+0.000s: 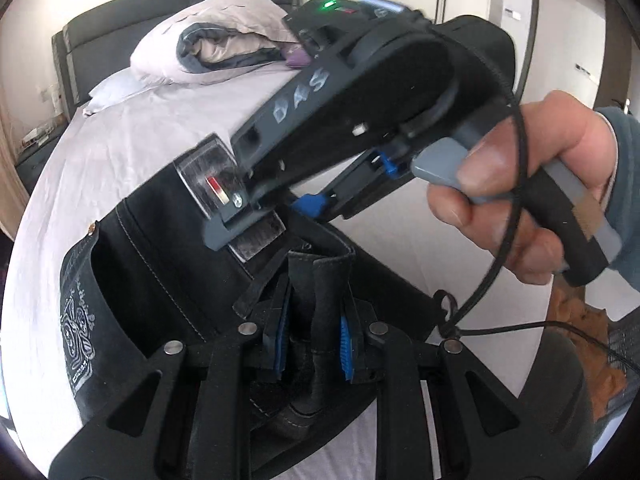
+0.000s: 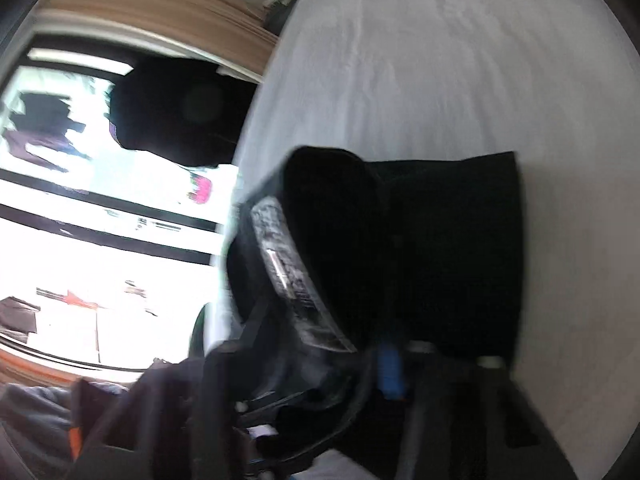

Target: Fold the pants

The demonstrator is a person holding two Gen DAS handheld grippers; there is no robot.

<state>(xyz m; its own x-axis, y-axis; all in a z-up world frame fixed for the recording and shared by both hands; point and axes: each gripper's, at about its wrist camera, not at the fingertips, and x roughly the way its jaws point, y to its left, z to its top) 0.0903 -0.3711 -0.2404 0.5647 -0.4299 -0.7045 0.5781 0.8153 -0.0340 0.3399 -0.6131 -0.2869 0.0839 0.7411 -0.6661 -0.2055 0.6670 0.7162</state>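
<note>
Bed [image 1: 120, 140] carries the black pants [image 1: 160, 264], bunched between both tools. Left tool [image 1: 312, 344] clamps a fabric fold directly ahead. Right tool [image 1: 260, 216] sits just beyond, on the waistband; its grip state unclear. Left is nearer.

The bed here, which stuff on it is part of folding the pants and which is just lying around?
Part of the job:
black pants
left gripper, shut on a fold of them
right gripper, at the pants
bed sheet under them

Just lying about:
pillow
rolled blanket
headboard
</note>
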